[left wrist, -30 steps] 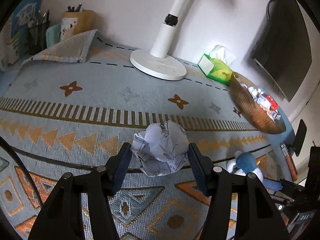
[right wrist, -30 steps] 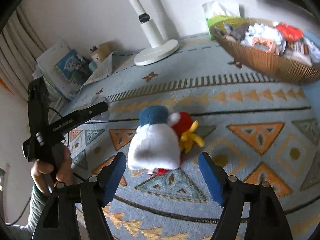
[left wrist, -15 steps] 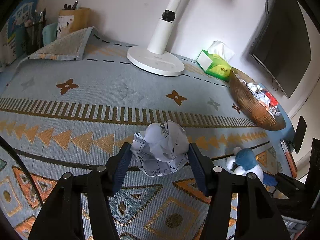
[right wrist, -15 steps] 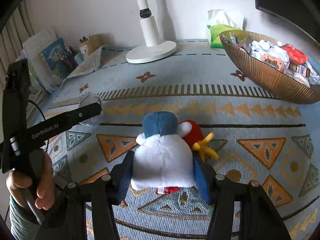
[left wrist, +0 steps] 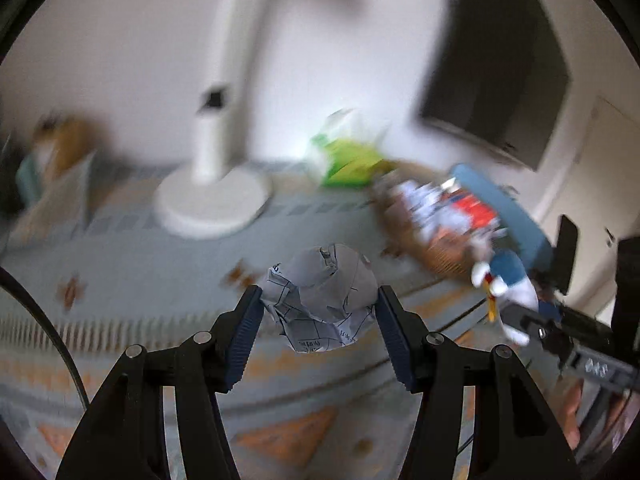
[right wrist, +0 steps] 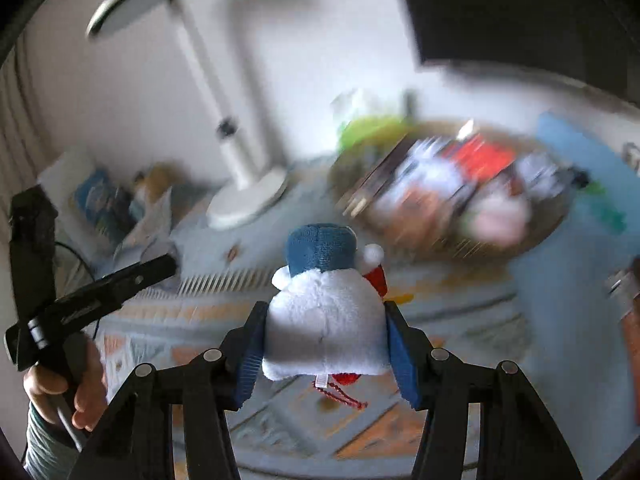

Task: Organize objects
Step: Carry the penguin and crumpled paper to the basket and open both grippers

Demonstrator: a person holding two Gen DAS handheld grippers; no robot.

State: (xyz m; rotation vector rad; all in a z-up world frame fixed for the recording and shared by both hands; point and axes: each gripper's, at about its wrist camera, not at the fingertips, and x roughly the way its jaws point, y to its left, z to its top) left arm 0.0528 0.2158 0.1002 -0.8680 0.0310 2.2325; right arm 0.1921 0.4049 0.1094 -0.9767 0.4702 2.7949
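My left gripper [left wrist: 318,326] is shut on a crumpled ball of printed paper [left wrist: 320,304], held in the air above the patterned rug [left wrist: 132,276]. In the right wrist view my right gripper [right wrist: 324,344] is shut on a white and blue plush toy [right wrist: 322,304] with red and yellow parts, also lifted off the rug [right wrist: 192,312]. The same plush toy [left wrist: 506,286] shows at the right of the left wrist view. A wicker basket [right wrist: 452,196] full of mixed items lies beyond both grippers. The left gripper [right wrist: 100,292] and the hand holding it appear at the left of the right wrist view.
A white lamp base [left wrist: 214,200] stands at the back by the wall, with a green tissue box [left wrist: 348,156] to its right. Books and a pen holder [right wrist: 104,200] sit at the far left. A dark screen [left wrist: 496,64] hangs on the wall.
The right gripper closed on the plush toy and lifted it. Both grippers rose and swung toward the basket, so the background is blurred. The left kept its hold on the paper ball.
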